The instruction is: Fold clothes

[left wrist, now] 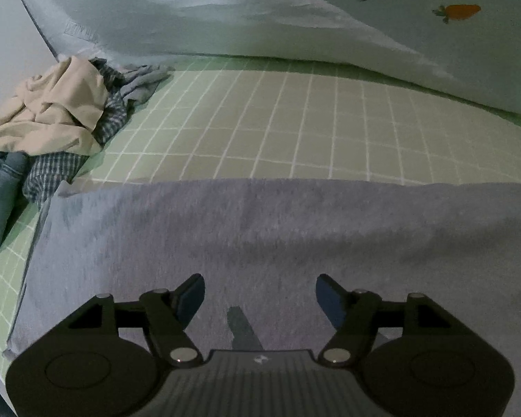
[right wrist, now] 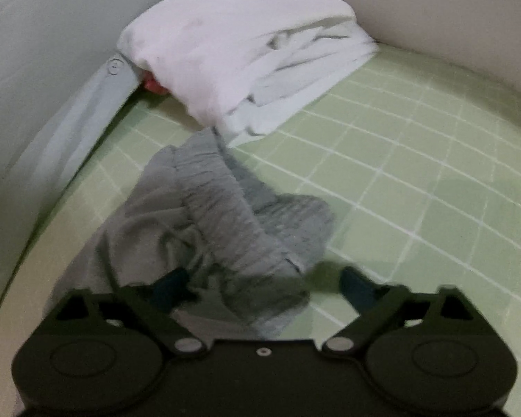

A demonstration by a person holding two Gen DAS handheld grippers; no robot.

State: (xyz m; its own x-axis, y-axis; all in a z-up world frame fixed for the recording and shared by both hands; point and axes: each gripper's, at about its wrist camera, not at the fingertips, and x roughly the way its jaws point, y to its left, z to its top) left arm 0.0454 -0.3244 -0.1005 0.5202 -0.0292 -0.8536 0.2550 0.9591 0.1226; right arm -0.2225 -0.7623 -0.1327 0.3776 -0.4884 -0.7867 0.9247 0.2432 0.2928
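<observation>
A grey-lilac garment (left wrist: 260,229) lies spread flat on the green checked sheet (left wrist: 295,121). My left gripper (left wrist: 259,283) hovers over its near part, jaws wide apart with nothing between the pads. In the right wrist view a grey garment with a gathered waistband and drawstring (right wrist: 218,208) lies crumpled on the sheet (right wrist: 416,180). My right gripper (right wrist: 264,274) stands open at its near end. The cloth bunches against the left finger (right wrist: 172,288); the right finger (right wrist: 356,288) is apart from it, over bare sheet.
A heap of clothes, beige over blue check and denim (left wrist: 52,114), sits at the left. A pale duvet with a carrot print (left wrist: 462,11) runs along the back. A folded white cloth (right wrist: 232,45) lies in the far corner against the wall (right wrist: 434,17).
</observation>
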